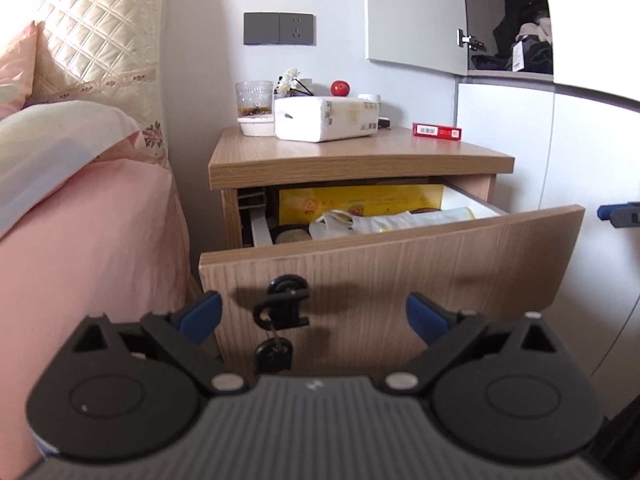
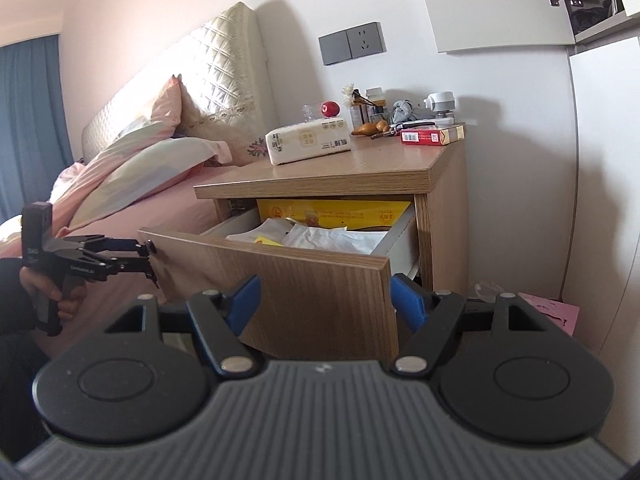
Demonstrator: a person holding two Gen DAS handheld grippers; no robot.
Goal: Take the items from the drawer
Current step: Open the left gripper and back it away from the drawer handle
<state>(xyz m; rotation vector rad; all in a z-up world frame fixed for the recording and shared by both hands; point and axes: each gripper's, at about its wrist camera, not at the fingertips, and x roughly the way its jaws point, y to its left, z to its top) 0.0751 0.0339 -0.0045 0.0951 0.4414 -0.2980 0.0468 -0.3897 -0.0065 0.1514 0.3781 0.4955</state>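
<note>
The left gripper [image 1: 314, 316] sits nearest the lens, its blue pads spread wide with nothing between them, pointed at the drawer front. The right gripper [image 2: 324, 300] also has its pads apart and empty, with the drawer's near corner seen in the gap between them; whether they touch the wood I cannot tell.

The bed [image 1: 80, 240], under pink sheets, stands just beside the nightstand [image 1: 360, 156]. The drawer [image 1: 400, 264] is pulled out from under the top. Inside, a yellow box [image 1: 360, 200] stands at the back, with white bags [image 1: 400, 222] lying loose before it. A lock with hanging keys [image 1: 282, 320] is on the drawer front.

On the nightstand top rest a tissue pack [image 1: 326, 118], a glass [image 1: 254, 98] at the back left, a red box [image 1: 437, 132] near the right edge, and a small red ball [image 1: 340, 88] behind the tissues.
</note>
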